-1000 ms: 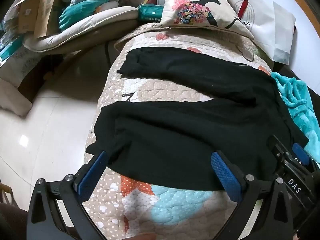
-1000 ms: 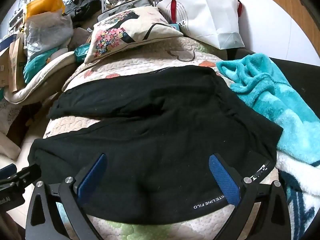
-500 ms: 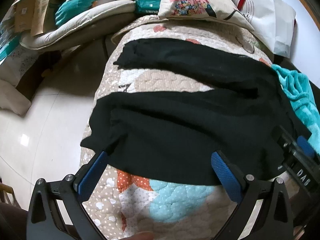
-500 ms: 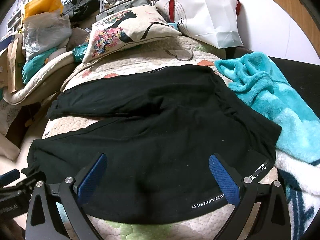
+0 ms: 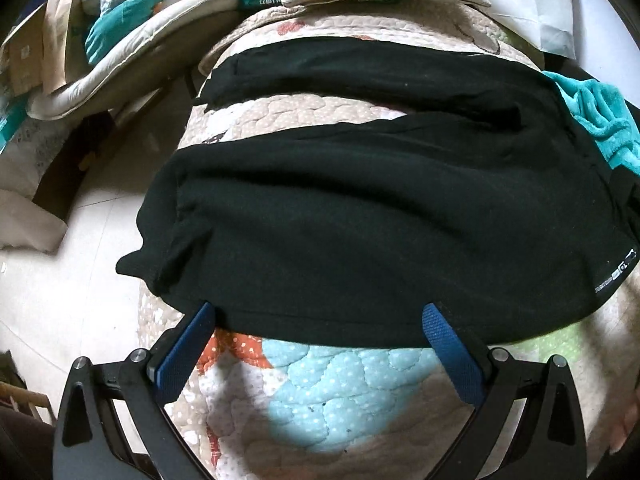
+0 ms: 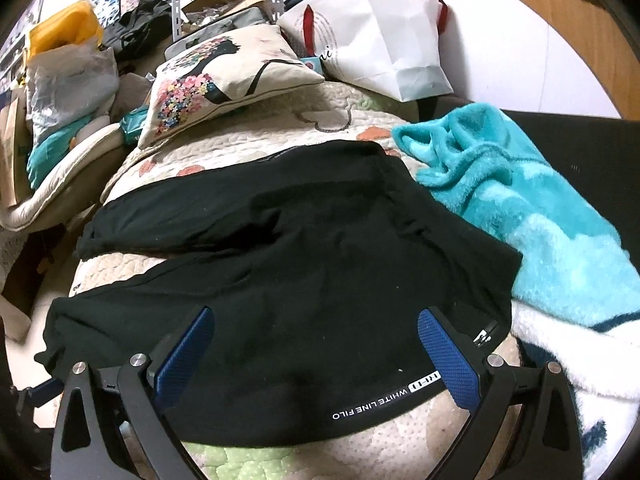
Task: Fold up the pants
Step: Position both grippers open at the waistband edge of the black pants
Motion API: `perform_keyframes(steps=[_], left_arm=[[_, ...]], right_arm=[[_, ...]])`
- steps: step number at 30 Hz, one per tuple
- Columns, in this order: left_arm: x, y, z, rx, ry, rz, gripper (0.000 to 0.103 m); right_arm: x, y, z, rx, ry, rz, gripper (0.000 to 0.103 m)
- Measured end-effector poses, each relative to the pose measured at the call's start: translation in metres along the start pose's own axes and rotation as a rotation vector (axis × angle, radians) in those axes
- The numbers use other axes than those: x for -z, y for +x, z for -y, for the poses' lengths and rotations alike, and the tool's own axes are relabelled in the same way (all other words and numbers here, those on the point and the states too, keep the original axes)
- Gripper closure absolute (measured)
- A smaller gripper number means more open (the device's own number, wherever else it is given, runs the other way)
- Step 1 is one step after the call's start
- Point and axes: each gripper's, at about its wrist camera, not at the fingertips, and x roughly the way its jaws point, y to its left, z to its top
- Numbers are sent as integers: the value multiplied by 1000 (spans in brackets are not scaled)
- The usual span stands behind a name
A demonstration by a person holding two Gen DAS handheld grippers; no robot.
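Pants (image 5: 360, 216) flat on bed (image 5: 320, 392), unfolded (legs apart); left tool (image 5: 320, 332), right tool (image 6: 316, 336) spread at near edge; all folds remain.

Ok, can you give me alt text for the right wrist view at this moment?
Black pants lie spread flat on a quilted bed cover, legs apart, with white lettering along the near edge. The right tool is open just above that edge, gripping nothing. A teal blanket lies to the right, a floral pillow beyond.

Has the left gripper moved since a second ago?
Yes. The left gripper has drawn back toward the near edge of the black pants; more quilt shows between its fingers.
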Motion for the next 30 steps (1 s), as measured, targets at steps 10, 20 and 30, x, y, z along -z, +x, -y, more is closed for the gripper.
perform_keyframes(steps=[10, 20, 30], left_arm=[[1, 1, -10, 62, -47, -1, 0], [-1, 0, -11, 63, -38, 12, 0], [-2, -11, -8, 87, 6, 3, 14]], right_arm=[[-1, -1, 0, 4, 1, 8, 0], [3, 0, -3, 22, -24, 23, 0], [5, -6, -14, -18, -79, 60, 0]])
